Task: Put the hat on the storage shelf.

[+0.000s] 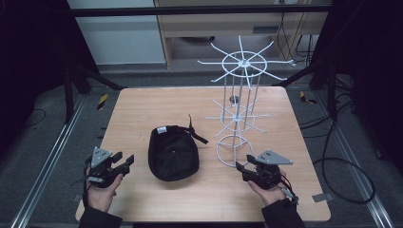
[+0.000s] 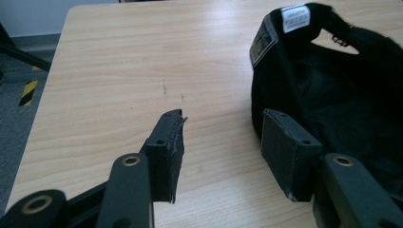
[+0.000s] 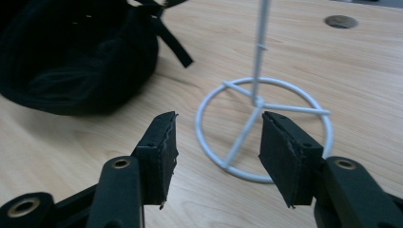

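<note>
We see a black cap (image 1: 173, 153) lying upside down near the middle of the wooden surface (image 1: 142, 109), its open inside facing up, a white label at its far rim and a strap trailing toward 1 o'clock. A white wire rack (image 1: 240, 102) stands upright at about 2 o'clock from the cap, its round base ring resting on the surface just beside the cap's right edge but apart from it.

Our left tool (image 1: 124, 162) sits at 9 o'clock of the cap, held low over the surface in the person's left hand (image 1: 100, 190). In the left gripper view this tool (image 2: 221, 137) has its jaws standing apart with only bare wood between them; the cap (image 2: 332, 85) lies at 1 o'clock, close to the right jaw, though we cannot tell whether it touches.

Our right tool (image 1: 239, 166) is at 3 o'clock of the cap, just in front of the rack's base ring, held in the right hand (image 1: 268, 190). In the right gripper view the tool (image 3: 218, 137) is likewise open and holds nothing; the rack's base ring (image 3: 266, 128) lies on the surface beyond the gap, and the cap (image 3: 76, 57) sits at 10 o'clock.
</note>
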A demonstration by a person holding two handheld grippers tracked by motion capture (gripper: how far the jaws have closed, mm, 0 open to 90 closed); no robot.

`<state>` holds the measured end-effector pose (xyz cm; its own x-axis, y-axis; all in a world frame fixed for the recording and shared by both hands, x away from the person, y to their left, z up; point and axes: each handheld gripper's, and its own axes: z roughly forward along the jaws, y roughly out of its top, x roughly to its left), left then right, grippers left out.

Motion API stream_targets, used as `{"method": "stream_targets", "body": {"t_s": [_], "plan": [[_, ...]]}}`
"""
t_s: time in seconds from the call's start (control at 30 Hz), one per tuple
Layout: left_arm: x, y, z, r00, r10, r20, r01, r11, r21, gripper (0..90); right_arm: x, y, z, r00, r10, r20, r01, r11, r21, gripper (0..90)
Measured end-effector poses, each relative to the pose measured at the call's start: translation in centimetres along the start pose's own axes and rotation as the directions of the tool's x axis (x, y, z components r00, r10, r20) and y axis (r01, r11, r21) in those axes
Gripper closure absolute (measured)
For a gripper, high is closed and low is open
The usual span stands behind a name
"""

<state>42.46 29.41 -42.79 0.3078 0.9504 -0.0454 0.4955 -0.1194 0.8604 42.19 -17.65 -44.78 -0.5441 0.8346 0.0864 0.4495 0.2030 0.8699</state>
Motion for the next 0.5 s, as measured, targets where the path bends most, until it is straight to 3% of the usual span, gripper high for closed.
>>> {"method": "stream_targets", "body": {"t_s": [0.23,0.33,0.5], "plan": [[-1.6,1.3,0.2,0.9987,0.047,0.021,-0.046,0.9987,-0.02,49.8,2.8,0.9,0.8,0.9966,-0.042,-0.071,0.042,0.9991,0.0,48.3],[-2.4,2.0,0.5,0.9966,0.078,0.027,-0.077,0.9967,-0.025,50.0,3.7,1.2,1.4,0.994,-0.043,-0.101,0.043,0.9991,-0.001,48.3],[-3.4,2.8,1.7,0.9951,0.095,0.027,-0.094,0.9952,-0.029,50.6,4.9,1.4,2.6,0.9912,-0.046,-0.124,0.048,0.9988,0.01,48.1]]}}
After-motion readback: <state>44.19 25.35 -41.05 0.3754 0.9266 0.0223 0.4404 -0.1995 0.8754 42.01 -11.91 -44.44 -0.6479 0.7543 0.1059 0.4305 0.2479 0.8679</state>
